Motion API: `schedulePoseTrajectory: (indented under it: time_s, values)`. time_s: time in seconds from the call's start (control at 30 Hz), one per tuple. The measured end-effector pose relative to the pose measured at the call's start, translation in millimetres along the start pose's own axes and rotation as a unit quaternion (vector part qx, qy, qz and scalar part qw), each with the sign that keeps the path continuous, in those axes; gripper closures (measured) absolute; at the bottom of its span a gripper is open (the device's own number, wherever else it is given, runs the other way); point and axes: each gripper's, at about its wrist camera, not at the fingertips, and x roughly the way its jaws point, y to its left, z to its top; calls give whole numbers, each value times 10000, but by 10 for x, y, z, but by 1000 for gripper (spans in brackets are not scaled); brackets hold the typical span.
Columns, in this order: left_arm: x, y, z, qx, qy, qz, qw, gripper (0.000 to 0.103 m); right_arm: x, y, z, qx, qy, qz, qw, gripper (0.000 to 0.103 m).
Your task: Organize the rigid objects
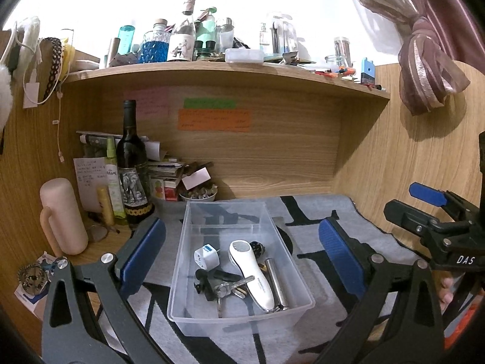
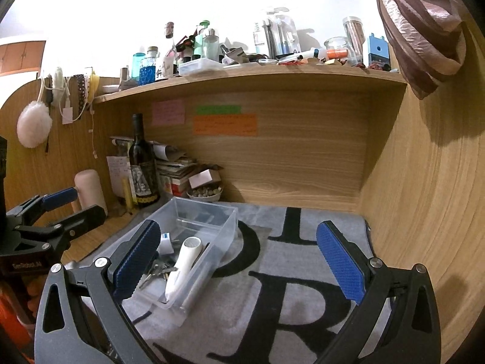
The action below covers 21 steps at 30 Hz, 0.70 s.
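Observation:
A clear plastic bin [image 1: 179,261] stands on a grey mat [image 1: 318,218] with black letters. In it lie a white handheld device [image 1: 251,276], a white plug adapter [image 1: 206,256], a bunch of keys [image 1: 232,288], a metal cylinder [image 1: 276,282] and a small black part [image 1: 206,279]. My left gripper [image 1: 242,223] is open wide just in front of the bin, its pads clear of the walls and holding nothing. My right gripper [image 2: 238,226] is open and empty over the mat, with the bin [image 2: 218,221] at its left finger. Each gripper also shows in the other's view: right gripper [image 1: 424,209], left gripper [image 2: 66,206].
A dark wine bottle [image 1: 132,163], a pink mug [image 1: 62,215], a small bowl [image 1: 198,195] and stacked papers crowd the back left corner. A shelf [image 1: 212,68] full of bottles runs overhead. Wooden walls close in behind and on the right. A tied curtain [image 1: 424,60] hangs at the upper right.

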Motion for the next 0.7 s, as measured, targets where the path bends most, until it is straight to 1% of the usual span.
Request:
schedulePoseTrajectory:
  time_s: [0.7]
  values:
    - [33,-12,-10,-32,34,-39,10000,0,8,20,1,-17,37,-22,10000,0]
